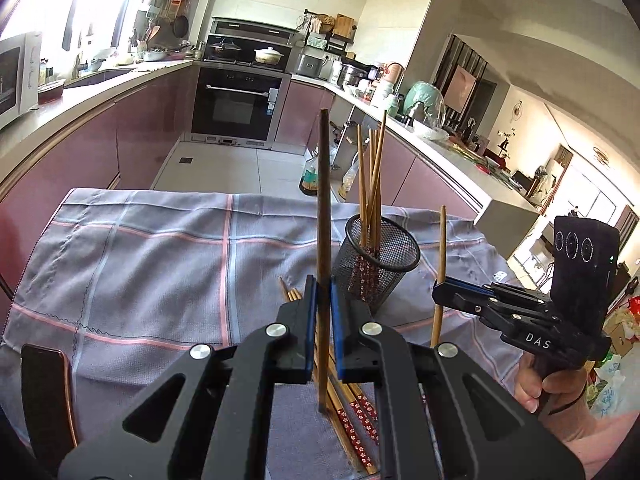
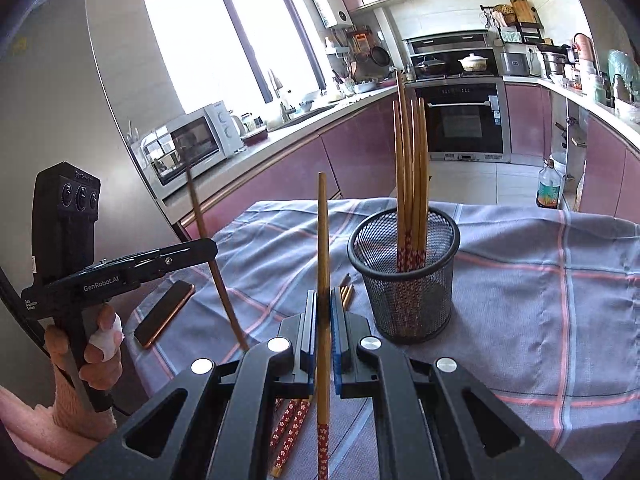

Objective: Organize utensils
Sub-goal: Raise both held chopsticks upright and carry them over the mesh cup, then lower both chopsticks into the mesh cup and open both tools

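Now | left hand-held gripper [image 1: 323, 300] clamps chopstick [image 1: 323, 200] | mesh cup [image 1: 378, 258] near

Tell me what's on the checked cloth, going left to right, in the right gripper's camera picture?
Phone → left gripper with a chopstick → right gripper with its chopstick → mesh cup full of chopsticks.

Daylight is pouring in through the kitchen window [image 2: 224, 44], blowing its panes out to white and washing the upper left of the left wrist view. The oven door [image 2: 460, 120] is reflecting glare. Fisheye distortion is bending the cabinets and walls, and dark vignetting is closing the corners.
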Available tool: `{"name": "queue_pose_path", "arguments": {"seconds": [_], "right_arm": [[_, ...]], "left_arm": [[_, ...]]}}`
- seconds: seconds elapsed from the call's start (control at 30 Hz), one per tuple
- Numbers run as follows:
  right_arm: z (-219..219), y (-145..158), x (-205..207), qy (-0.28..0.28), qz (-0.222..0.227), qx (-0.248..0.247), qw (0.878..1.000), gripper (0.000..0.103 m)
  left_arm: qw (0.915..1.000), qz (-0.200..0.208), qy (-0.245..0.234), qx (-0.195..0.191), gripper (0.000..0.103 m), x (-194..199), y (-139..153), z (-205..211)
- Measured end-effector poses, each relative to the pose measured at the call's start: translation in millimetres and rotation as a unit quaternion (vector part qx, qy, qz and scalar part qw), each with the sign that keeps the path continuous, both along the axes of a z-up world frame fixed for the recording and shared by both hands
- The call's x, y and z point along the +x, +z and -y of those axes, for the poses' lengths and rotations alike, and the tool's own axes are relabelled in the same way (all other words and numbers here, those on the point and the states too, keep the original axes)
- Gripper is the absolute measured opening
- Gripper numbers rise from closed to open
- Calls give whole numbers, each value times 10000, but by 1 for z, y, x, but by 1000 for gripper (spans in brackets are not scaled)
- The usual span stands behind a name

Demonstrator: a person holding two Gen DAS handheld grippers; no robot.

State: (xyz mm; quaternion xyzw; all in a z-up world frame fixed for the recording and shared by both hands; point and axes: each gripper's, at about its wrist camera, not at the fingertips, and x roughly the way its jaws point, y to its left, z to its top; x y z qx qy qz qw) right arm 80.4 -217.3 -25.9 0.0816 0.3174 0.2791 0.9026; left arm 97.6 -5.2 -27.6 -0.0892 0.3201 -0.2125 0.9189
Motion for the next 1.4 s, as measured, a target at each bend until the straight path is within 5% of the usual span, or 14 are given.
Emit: {"name": "queue_pose_path", "arguments": {"seconds": [0.53,1.4], "right_arm": [[14,35,3,-216,545,122,9982,5],[30,83,19,-637,1266,70,9899,5]], "left_arm": [[9980,453,-275,-356,7,3,43,15],[9934,1044,-366,-310,7,50,91,52]]}}
